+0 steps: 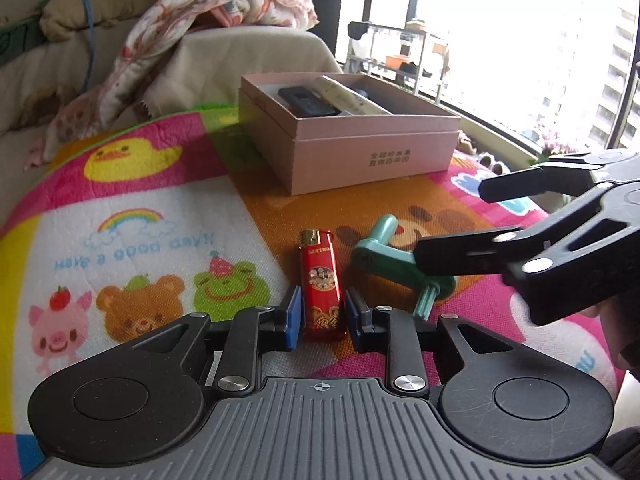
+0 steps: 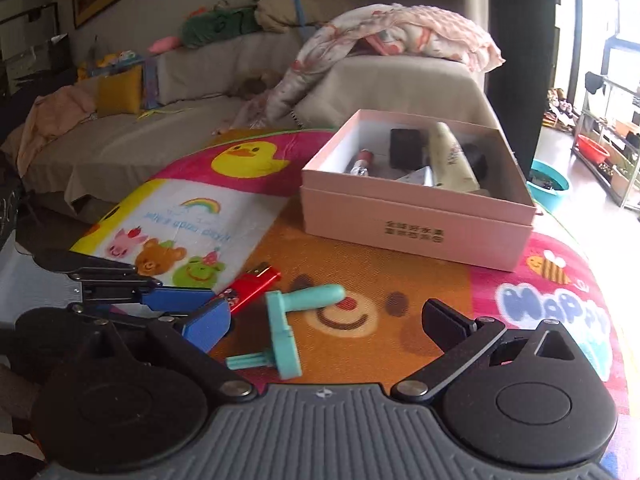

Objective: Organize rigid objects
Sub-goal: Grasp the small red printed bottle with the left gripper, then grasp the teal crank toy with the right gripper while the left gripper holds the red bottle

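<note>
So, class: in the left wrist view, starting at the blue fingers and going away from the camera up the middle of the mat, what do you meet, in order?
Red lighter between the blue fingers → bare orange patch of the mat → pink box → window.

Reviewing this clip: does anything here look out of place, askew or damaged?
Nothing looks damaged or spilled. Two items remain loose on the mat outside the pink box: a red lighter between the left gripper's fingers, and a teal crank handle lying askew beside it.
</note>
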Tool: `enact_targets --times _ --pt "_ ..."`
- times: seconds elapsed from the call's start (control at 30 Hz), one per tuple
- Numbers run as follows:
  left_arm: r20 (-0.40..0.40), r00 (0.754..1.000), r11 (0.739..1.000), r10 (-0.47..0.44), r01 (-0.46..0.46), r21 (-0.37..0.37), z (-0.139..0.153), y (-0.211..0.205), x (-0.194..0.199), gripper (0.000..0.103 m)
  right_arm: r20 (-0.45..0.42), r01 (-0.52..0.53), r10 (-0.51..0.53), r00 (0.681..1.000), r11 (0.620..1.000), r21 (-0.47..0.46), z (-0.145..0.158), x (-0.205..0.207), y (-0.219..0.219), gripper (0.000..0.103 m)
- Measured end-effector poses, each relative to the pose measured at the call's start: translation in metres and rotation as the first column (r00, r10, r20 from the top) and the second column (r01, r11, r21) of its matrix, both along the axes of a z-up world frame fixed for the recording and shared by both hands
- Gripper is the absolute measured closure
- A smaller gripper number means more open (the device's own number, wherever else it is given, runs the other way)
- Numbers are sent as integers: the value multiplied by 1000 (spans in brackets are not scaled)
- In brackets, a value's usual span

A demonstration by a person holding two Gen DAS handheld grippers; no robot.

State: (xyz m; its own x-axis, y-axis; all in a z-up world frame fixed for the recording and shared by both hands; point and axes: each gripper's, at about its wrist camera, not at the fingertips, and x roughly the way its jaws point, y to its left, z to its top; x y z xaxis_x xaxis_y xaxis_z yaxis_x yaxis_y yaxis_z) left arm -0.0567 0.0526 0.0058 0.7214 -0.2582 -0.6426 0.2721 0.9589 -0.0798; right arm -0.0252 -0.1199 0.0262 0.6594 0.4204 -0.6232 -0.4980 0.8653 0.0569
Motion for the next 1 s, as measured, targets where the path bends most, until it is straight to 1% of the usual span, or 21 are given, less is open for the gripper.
enact_targets --times 0.1,0.17,0.2,0.23,0.27,0.33,0.37,0.4,0.5,0.53,0.73,0.9,1.0 --pt "-11 1000 1000 1 -1 -9 0 2 2 75 -20 12 -13 1000 999 -47 -6 7 6 3" --pt "-15 1000 1000 5 -5 -24 0 5 3 75 -40 -15 12 999 996 -85 -11 7 4 4" --pt "-16 1000 999 8 -9 -32 0 6 3 75 -21 -9 6 1000 992 -126 -13 6 3 4" --pt "-20 1000 999 15 -15 -43 0 7 3 75 22 9 -5 1000 986 -168 -14 4 1 4" --pt "-27 999 998 23 -25 -57 0 8 4 75 79 51 -34 996 975 -216 -14 0 -3 4" --pt "-47 998 996 38 -42 -82 1 11 6 75 187 146 -94 978 945 -291 -14 -5 -9 4" --pt "-59 997 995 44 -49 -91 2 12 8 75 209 173 -112 971 937 -302 -13 -7 -13 4" --pt "-74 996 993 50 -57 -100 3 13 10 75 200 181 -125 972 940 -290 -12 -7 -17 4" --pt "-123 990 986 74 -91 -139 6 16 14 75 105 148 -129 986 966 -210 -12 -7 -30 4" --pt "-135 988 984 79 -100 -150 6 17 15 75 85 137 -122 989 971 -197 -13 -8 -30 4" --pt "-170 982 980 85 -113 -165 8 19 24 75 -5 76 -78 997 986 -151 -29 -11 -9 4" --pt "-182 978 975 103 -135 -175 9 18 27 75 -31 74 -78 997 992 -107 -33 -5 13 6" --pt "-180 978 977 103 -133 -164 9 16 27 75 -41 49 -54 998 992 -114 -32 0 14 6"
